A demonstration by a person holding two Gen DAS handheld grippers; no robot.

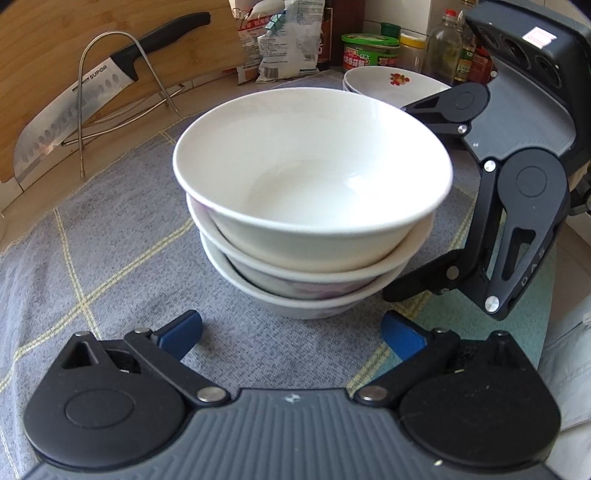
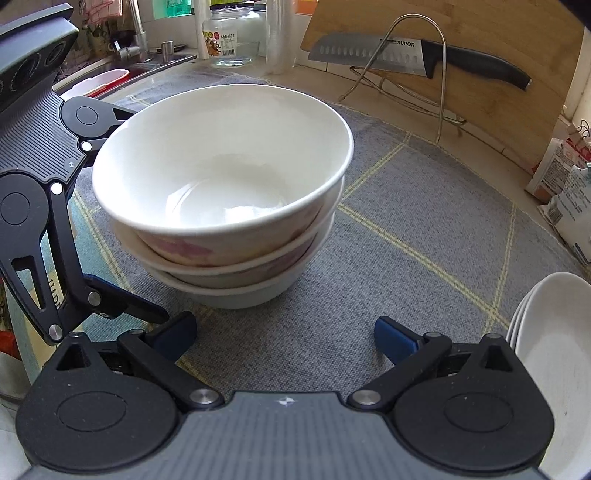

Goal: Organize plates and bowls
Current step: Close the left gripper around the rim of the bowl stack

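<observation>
both gripper (image 1: 291, 332) (image 2: 286, 334) jaws wide, empty

Checked cloth (image 1: 110, 266) carries bowl stack (image 1: 310, 206), probably plates (image 1: 391, 83).

Glossy ceramic bowls (image 1: 312, 177) sit on a rough woven cloth (image 1: 110, 258); the knife (image 1: 74, 110) blade is shiny metal.

The two lower bowls (image 1: 306, 291) in the stack are mostly hidden by the top bowl (image 1: 312, 173); only their rims and strips of wall show. Far right, the plates (image 1: 391, 83) are partly covered by the right gripper (image 1: 402, 201). In the right wrist view these plates (image 2: 554, 332) are cut off by the right edge. The knife (image 2: 406, 55) blade tip is hidden behind the cutting board (image 2: 498, 33). Labels on the far jars (image 1: 369, 55) are too small to read.
</observation>
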